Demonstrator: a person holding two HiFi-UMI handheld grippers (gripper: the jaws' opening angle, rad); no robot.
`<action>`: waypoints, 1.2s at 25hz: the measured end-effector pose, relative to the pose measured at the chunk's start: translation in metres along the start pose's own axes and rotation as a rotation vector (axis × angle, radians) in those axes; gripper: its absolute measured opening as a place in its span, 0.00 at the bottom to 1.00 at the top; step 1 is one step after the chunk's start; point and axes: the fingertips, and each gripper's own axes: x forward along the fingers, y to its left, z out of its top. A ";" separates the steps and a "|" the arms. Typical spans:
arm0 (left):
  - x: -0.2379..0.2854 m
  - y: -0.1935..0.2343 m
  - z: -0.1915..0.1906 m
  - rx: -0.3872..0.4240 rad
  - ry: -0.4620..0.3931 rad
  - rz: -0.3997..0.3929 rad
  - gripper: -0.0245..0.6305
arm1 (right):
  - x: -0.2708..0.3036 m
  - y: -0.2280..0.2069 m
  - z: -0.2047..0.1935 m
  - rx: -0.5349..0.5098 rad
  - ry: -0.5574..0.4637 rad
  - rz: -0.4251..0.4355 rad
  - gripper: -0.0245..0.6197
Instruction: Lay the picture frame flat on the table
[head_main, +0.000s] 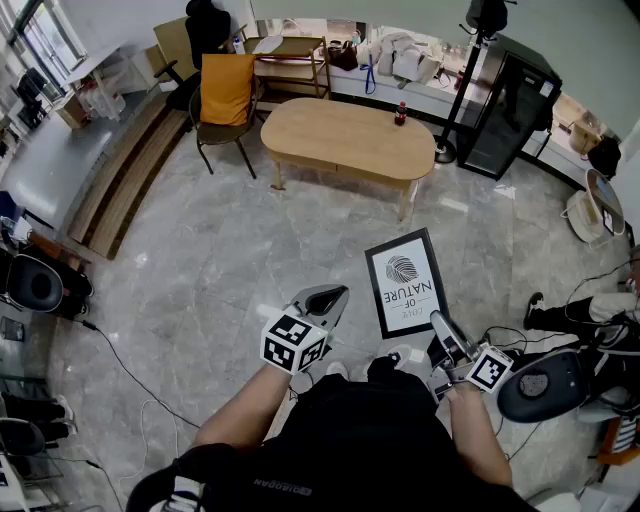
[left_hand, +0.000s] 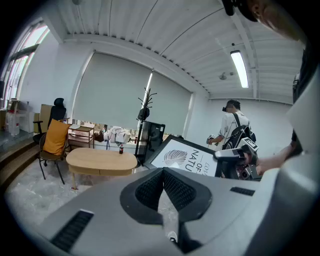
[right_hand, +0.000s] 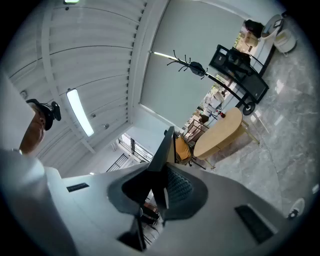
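Black metal and dark glass make up the cabinet (head_main: 505, 105) at the far right, and we cannot tell what is inside it. On the oval wooden table (head_main: 340, 140) stands a small bottle (head_main: 400, 112) of dark drink near the far edge; the rest of the top is bare. Our right gripper (head_main: 440, 325) is clamped narrowly on the lower corner of the picture frame (head_main: 405, 280), which hangs tilted over the grey marble floor (head_main: 230, 260), print upward, well short of the table. In the right gripper view we see the frame only edge-on between the pads. Our left gripper (head_main: 335, 295) holds nothing, its jaws pressed together, just left of the frame. A chair (head_main: 225, 95) draped in orange stands at the table's left end. Cables (head_main: 120, 370) trail across the floor. In the left gripper view, a coat stand (left_hand: 144, 120) rises behind the table and a person (left_hand: 235, 127) stands beyond the frame, partly hidden.
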 end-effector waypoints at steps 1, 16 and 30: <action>-0.001 -0.001 0.002 0.002 -0.002 -0.003 0.04 | 0.000 0.000 0.001 -0.002 -0.002 -0.004 0.12; 0.020 -0.002 0.000 0.011 0.041 -0.017 0.04 | 0.005 -0.008 0.017 0.000 -0.006 0.007 0.12; 0.140 0.015 0.036 -0.021 0.120 0.060 0.04 | 0.045 -0.101 0.112 0.123 0.061 0.057 0.12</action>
